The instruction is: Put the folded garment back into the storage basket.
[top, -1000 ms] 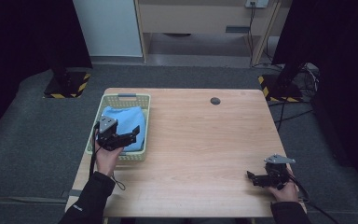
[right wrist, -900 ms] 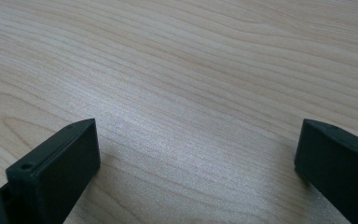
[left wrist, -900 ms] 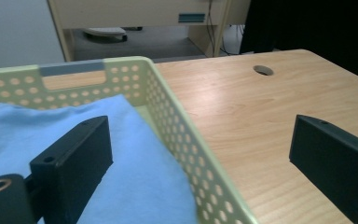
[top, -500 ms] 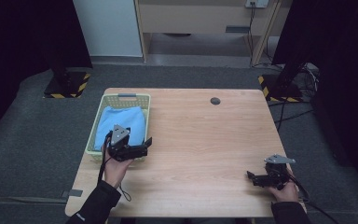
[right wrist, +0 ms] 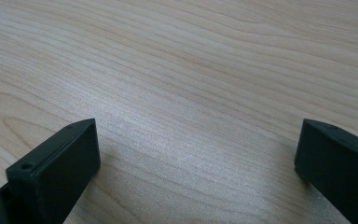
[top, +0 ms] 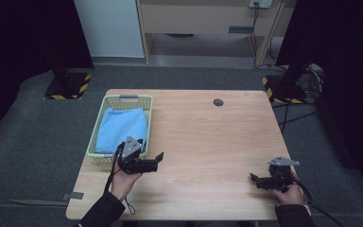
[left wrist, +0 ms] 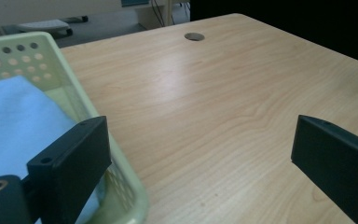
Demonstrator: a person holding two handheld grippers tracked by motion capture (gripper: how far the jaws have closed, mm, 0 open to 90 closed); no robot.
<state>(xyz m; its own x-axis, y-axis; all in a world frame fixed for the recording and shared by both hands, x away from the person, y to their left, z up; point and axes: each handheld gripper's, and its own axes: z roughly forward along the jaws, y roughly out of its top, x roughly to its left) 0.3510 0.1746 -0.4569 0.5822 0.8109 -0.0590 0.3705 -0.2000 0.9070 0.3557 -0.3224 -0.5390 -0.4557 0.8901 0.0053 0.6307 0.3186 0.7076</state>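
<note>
1. The left claw [top: 155,161] has pulled back out of the pale green perforated plastic basket [top: 98,134] — a second ago it was over the folded light blue cloth [top: 121,128], and now it sits just beside the basket's near right corner, over the light wooden desk [top: 208,142].
2. Its jaws stand wide apart with nothing between them; seen in the left gripper view, one jaw overlaps the basket rim [left wrist: 107,154], the other hangs over bare wood.
3. My reading: the cloth has been let go inside the basket, so the placing looks done.
4. The basket holds the blue cloth alone — it lies flat and covers most of the floor [left wrist: 14,116].
5. The right claw [top: 255,180] has not moved; it rests near the desk's near right edge, jaws spread wide and empty.
</note>
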